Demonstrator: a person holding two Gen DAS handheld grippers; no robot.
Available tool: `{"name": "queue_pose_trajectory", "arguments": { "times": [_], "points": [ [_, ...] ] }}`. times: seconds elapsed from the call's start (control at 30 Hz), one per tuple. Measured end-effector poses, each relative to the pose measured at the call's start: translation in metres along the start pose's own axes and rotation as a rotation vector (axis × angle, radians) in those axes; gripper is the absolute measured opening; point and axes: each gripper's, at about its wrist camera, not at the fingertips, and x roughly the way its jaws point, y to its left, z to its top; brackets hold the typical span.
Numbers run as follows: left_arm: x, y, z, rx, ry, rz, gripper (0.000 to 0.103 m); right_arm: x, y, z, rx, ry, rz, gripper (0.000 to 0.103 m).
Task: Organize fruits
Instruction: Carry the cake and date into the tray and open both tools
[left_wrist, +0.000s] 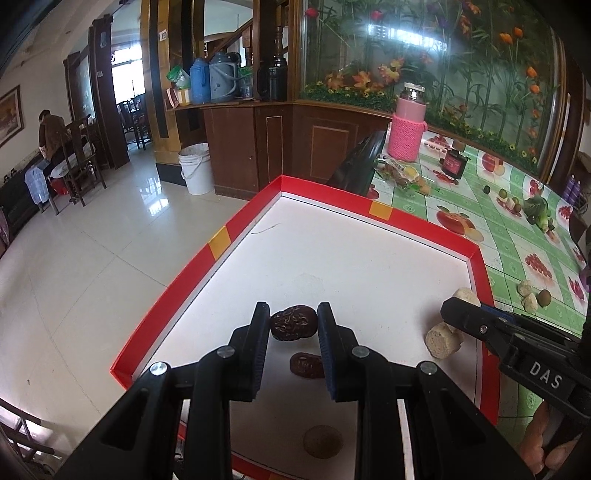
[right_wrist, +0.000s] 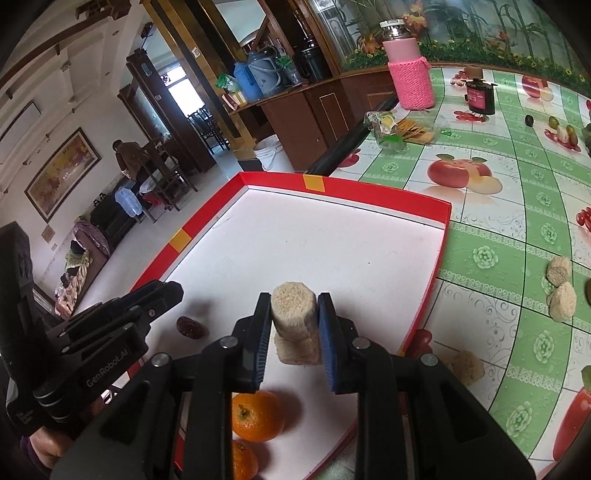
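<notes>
1. Beige cylinder piece (right_wrist: 293, 314) clamped upright between the pads of the right claw (right_wrist: 294, 325), held just above a second beige piece (right_wrist: 295, 352) lying on the white floor of the red-rimmed tray (right_wrist: 384, 192).
2. Wrinkled dark date (left_wrist: 293, 322) gripped between the fingers of the left claw (left_wrist: 293, 332); jaws nearly together on it, low over the tray floor.
3. Second dark date (left_wrist: 306, 365) lying on the tray floor just beneath the left claw, near its right finger.
4. Round tan fruit (left_wrist: 322, 441) further back on the tray floor, under the left claw's body.
5. Two oranges (right_wrist: 256, 415) side by side in the tray, beneath the right claw's left finger.
6. Right claw seen from the left wrist as crossing the tray's right rim, with beige pieces at its tip.
7. Two more beige pieces (right_wrist: 559, 291) outside the tray on the green fruit-print surface (right_wrist: 498, 236), well apart from both claws.
8. Pink bottle (right_wrist: 410, 70), dark jar (right_wrist: 480, 94) and snack packet (right_wrist: 399, 131) at the far end of the surface.
</notes>
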Motion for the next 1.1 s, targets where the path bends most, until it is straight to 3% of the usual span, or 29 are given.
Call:
{"name": "queue_pose_trajectory", "arguments": {
  "times": [0.67,0.83,1.1],
  "points": [
    [0.016,0.003,-0.011,-0.002,0.074,-0.003,0.026,0.015,-0.004,0.001,0.019,0.052,-0.017,0.027],
    [0.013,0.004,-0.012,-0.008,0.078,0.003,0.026,0.008,-0.002,0.001,0.023,0.035,0.029,0.027],
    [0.003,0.009,-0.009,-0.050,0.060,0.019,0.061,-0.009,-0.001,0.002,0.019,-0.010,0.010,0.027]
  ]
}}
